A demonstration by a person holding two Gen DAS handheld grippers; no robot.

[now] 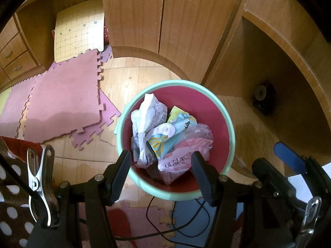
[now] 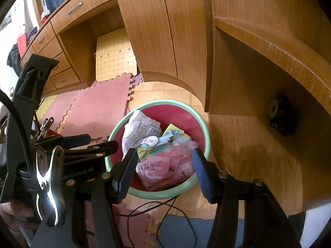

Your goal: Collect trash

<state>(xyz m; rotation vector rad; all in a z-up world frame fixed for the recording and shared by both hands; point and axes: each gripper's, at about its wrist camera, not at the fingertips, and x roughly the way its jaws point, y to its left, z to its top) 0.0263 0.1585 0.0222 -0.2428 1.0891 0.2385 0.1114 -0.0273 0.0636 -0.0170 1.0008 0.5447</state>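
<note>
A round bin with a mint-green rim (image 1: 206,90) and a red inside stands on the wooden floor. It also shows in the right wrist view (image 2: 186,105). It holds crumpled trash: a white wrapper (image 1: 146,115), a teal packet (image 1: 161,144) and a pink plastic bag (image 1: 182,161). My left gripper (image 1: 161,161) is open and empty, held above the bin's near side. My right gripper (image 2: 164,162) is open and empty, also above the bin's near side. The left gripper's body (image 2: 68,142) shows at the left of the right wrist view.
Wooden cabinets (image 1: 165,20) stand behind and right of the bin. Pink foam mats (image 1: 62,97) cover the floor at left. A chequered board (image 1: 80,29) leans in a recess. A black cable (image 1: 175,227) lies on the floor near me. A dark object (image 1: 263,98) sits under the desk.
</note>
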